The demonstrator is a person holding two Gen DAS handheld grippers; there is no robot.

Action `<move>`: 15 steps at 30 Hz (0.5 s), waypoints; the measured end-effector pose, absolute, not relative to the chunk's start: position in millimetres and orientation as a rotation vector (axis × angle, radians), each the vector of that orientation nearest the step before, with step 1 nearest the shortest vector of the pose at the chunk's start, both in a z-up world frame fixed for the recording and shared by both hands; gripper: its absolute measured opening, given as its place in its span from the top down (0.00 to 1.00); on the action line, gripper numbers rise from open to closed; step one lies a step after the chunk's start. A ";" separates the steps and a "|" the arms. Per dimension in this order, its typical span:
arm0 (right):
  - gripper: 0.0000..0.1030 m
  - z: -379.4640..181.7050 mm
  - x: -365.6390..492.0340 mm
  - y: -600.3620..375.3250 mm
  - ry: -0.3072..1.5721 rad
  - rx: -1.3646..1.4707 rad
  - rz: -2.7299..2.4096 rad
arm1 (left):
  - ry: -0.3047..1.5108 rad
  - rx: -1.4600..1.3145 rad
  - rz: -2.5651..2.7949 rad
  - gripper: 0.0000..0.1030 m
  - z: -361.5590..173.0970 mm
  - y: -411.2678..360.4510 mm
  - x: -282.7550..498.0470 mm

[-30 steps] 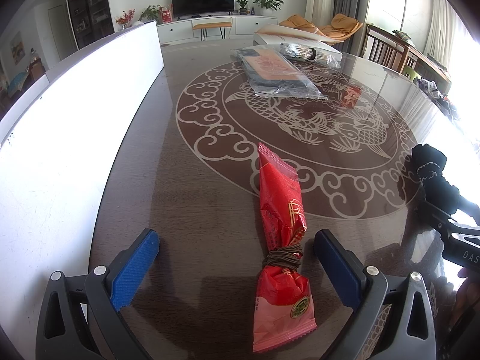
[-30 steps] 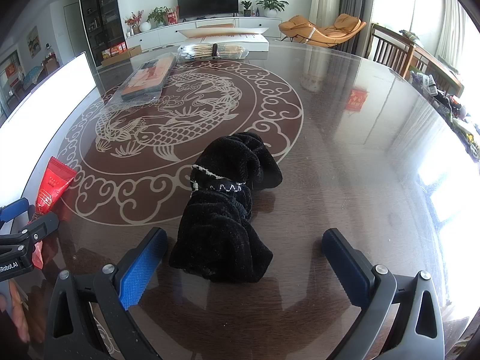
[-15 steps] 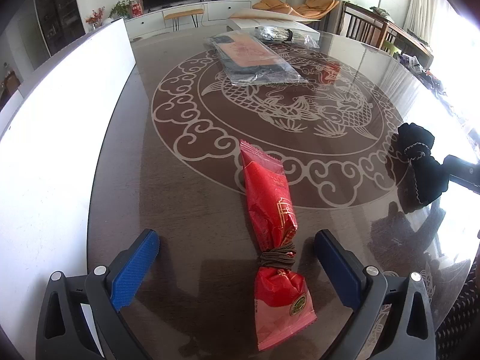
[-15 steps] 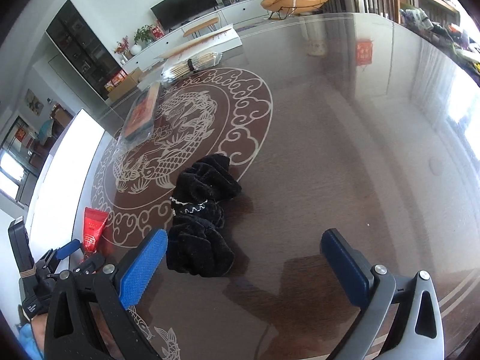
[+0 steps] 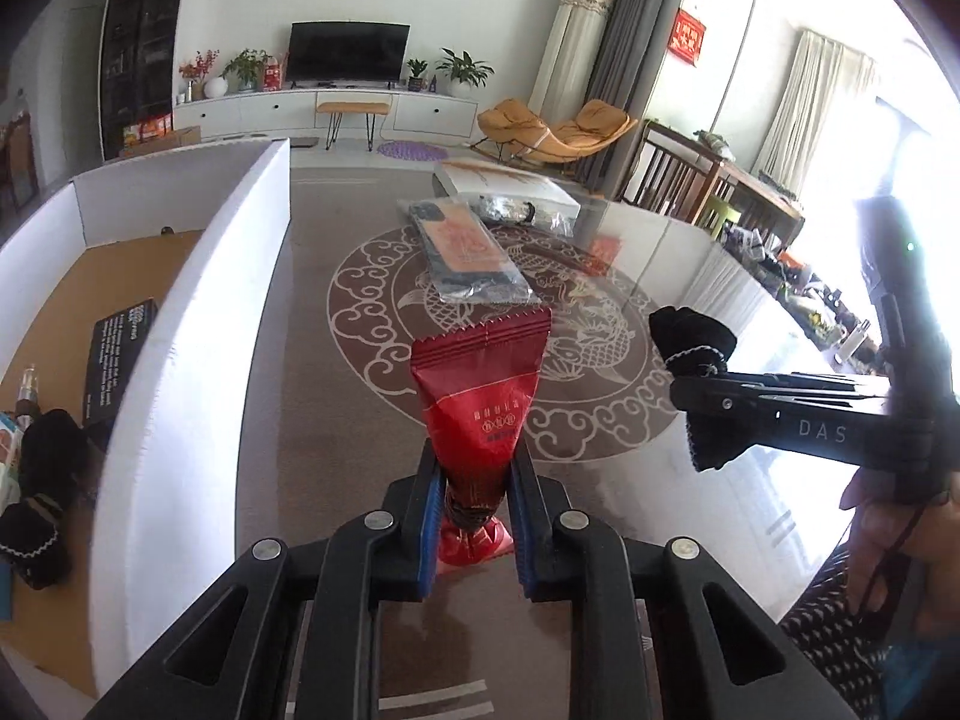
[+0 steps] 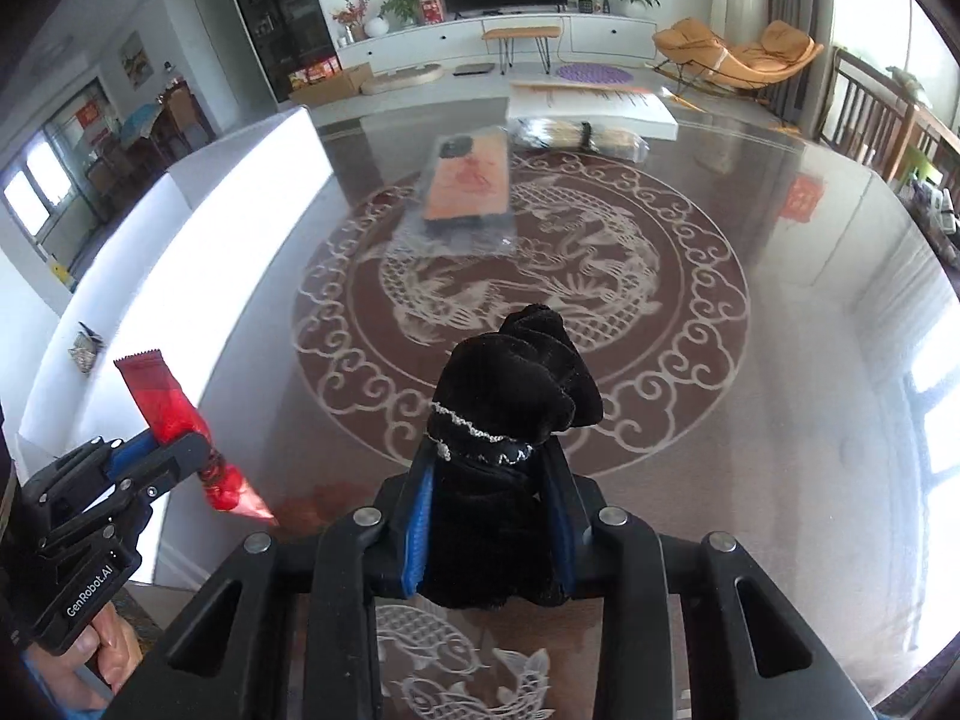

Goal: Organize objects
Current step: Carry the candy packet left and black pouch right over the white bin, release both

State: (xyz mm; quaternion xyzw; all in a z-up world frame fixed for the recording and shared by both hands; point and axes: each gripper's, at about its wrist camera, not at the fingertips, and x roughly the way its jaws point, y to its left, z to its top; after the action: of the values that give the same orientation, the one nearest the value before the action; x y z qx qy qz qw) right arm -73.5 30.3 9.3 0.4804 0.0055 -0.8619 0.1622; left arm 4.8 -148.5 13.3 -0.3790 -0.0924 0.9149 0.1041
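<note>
Glossy brown worktop point(image 6: 780, 360) with a pale dragon-and-cloud medallion fills both views, a living room with a television behind it. My left gripper point(image 5: 474, 516) is pressed together on a red foil snack packet point(image 5: 480, 396), pinching it at the waist where a dark band cinches it; the packet's serrated top stands up in the centre of the left wrist view, lifted off the worktop. In the right wrist view the same packet shows at the lower left, tilted, clamped in that gripper. My right gripper point(image 6: 489, 531) is pinching a bunched black velvet cloth with a thin silver trim point(image 6: 510, 384); the cloth bulges up between the blue pads point(image 6: 418, 516) at the centre of the right wrist view, and in the left wrist view it hangs from the gripper at the right edge, above the worktop. Further out, near the middle of the medallion, lies a flat clear-wrapped package with an orange face point(image 6: 471, 186), and behind it a clear bag of dark bundled items point(image 5: 516, 210) beside a flat white box point(image 5: 504, 180). Along the left side of the left wrist view stands a large white-walled cardboard box point(image 5: 198, 312); dark items lie on its brown floor.
</note>
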 end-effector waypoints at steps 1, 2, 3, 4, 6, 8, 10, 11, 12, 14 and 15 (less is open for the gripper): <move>0.68 24.1 -69.7 16.7 0.004 1.325 -2.439 | -0.317 -1.075 2.714 0.81 28.9 -161.8 12.7; 0.68 38.7 -65.8 1.0 -0.010 1.277 -2.414 | -0.353 -1.029 2.737 0.81 44.5 -176.6 20.7; 0.68 53.2 -61.5 -15.2 -0.024 1.230 -2.381 | -0.383 -0.984 2.767 0.81 59.3 -192.7 30.1; 0.68 66.8 -56.8 -32.9 -0.035 1.183 -2.344 | -0.406 -0.944 2.803 0.81 73.0 -209.5 38.2; 0.68 87.7 -47.9 -72.5 -0.042 1.111 -2.255 | -0.441 -0.897 2.875 0.81 94.5 -245.0 50.8; 0.68 99.7 -39.6 -113.7 -0.029 1.069 -2.163 | -0.479 -0.888 2.938 0.81 107.7 -280.3 59.8; 0.68 99.5 -33.8 -154.2 -0.006 1.063 -2.078 | -0.486 -0.934 2.979 0.81 110.9 -310.3 63.4; 0.68 95.4 -30.5 -173.0 0.014 1.068 -2.050 | -0.463 -0.983 3.000 0.81 107.5 -322.4 62.5; 0.65 89.6 -27.8 -190.7 0.043 1.073 -2.030 | -0.427 -1.072 3.025 0.81 100.3 -332.5 57.6; 0.42 71.7 -24.3 -220.9 0.115 1.101 -1.996 | -0.347 -1.296 3.043 0.71 73.5 -351.4 43.5; 0.22 61.4 -24.2 -231.0 0.137 1.129 -1.983 | -0.311 -1.417 3.047 0.45 55.9 -358.8 37.0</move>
State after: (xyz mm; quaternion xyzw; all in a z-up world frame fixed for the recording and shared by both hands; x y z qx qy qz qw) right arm -24.2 -231.0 61.4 0.4495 0.0544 -0.7892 0.4150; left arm 37.0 -358.8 55.9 -0.4171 -0.0914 0.8968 -0.1162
